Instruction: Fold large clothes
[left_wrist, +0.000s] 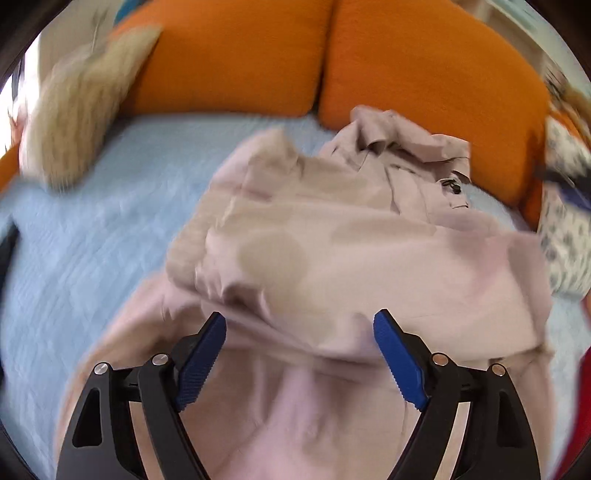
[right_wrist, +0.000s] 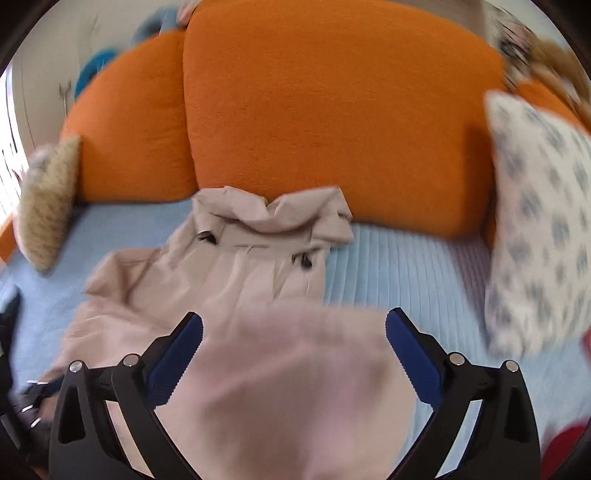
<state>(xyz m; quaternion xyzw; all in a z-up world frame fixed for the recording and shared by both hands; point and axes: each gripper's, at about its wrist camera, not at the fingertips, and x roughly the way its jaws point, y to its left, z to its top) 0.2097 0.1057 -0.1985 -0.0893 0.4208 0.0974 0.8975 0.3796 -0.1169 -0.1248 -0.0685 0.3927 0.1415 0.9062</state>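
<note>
A large beige coat (left_wrist: 332, 229) lies on a light blue bedspread (left_wrist: 92, 240), its collar toward the orange cushions. In the left wrist view my left gripper (left_wrist: 300, 319) stands open over the coat's bunched lower part, and its blue pads (left_wrist: 205, 354) press on nothing. The right wrist view shows the same coat (right_wrist: 236, 266) with collar and dark buttons, its near part blurred. My right gripper (right_wrist: 294, 319) is open wide above that blurred cloth, with the fabric lying loose between the fingers.
Two big orange cushions (right_wrist: 332, 122) back the bed. A tan fuzzy pillow (left_wrist: 74, 110) leans at the left, a white pillow with grey spots (right_wrist: 543, 221) at the right. Something red (right_wrist: 569, 446) shows at the lower right edge.
</note>
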